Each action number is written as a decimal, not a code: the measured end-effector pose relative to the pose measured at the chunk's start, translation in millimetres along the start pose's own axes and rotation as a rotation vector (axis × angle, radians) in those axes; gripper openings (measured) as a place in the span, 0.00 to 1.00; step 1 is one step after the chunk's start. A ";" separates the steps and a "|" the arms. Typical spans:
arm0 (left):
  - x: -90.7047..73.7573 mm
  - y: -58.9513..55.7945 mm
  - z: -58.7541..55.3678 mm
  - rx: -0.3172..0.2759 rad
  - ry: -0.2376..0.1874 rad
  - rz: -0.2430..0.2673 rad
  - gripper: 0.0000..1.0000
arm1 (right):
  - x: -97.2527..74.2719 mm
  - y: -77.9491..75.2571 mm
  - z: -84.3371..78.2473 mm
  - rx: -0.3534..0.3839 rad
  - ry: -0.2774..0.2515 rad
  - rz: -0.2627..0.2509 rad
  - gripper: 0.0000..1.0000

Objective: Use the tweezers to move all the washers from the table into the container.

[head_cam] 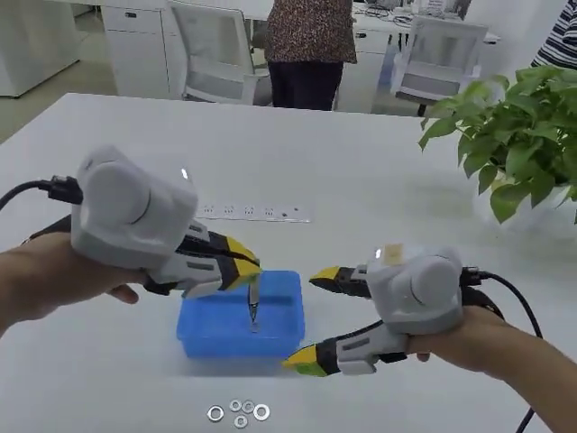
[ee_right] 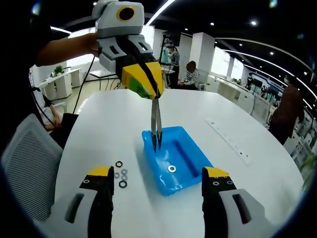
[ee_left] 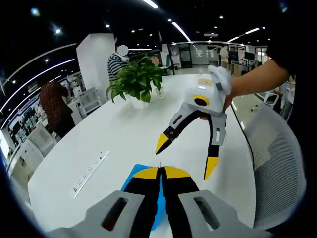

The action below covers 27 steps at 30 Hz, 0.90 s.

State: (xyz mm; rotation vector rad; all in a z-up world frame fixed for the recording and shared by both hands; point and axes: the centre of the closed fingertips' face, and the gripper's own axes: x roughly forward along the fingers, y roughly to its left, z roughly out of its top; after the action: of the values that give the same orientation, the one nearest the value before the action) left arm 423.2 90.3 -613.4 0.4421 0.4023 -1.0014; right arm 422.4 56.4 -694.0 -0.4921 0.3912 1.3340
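My left gripper [head_cam: 251, 269] is shut on a pair of metal tweezers [head_cam: 253, 307] that hang point-down over the blue container [head_cam: 216, 316]. In the right gripper view the tweezers [ee_right: 156, 124] drop from the left gripper [ee_right: 155, 91] over the container [ee_right: 185, 156], which holds one washer [ee_right: 172, 168]. Several washers [head_cam: 239, 412] lie in a cluster on the white table in front of the container, and they also appear as the washers [ee_right: 120, 176] left of it. My right gripper [head_cam: 306, 320] stands open beside the container's right side, with nothing between its jaws.
A white power strip [head_cam: 252, 213] lies beyond the container. A potted green plant [head_cam: 509, 144] stands at the table's right. Chairs and a standing person [head_cam: 311, 45] are past the far edge. The tabletop [head_cam: 379, 180] around the container is bare.
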 end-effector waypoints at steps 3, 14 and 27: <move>-1.0 -4.3 1.5 0.001 -0.002 -0.007 0.06 | -3.3 3.3 -1.6 0.002 -0.004 -0.007 0.79; 5.3 -29.0 -3.5 0.008 0.001 -0.040 0.06 | -9.6 16.7 -10.8 0.039 -0.006 -0.005 0.91; 18.4 -52.1 -23.4 0.007 0.020 -0.067 0.06 | -10.4 28.1 -22.3 0.073 0.000 -0.011 1.00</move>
State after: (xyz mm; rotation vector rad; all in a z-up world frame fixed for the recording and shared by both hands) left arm 384.0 65.3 -651.4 0.4479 0.4340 -1.0647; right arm 393.0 40.1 -710.3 -0.4327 0.4351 1.3048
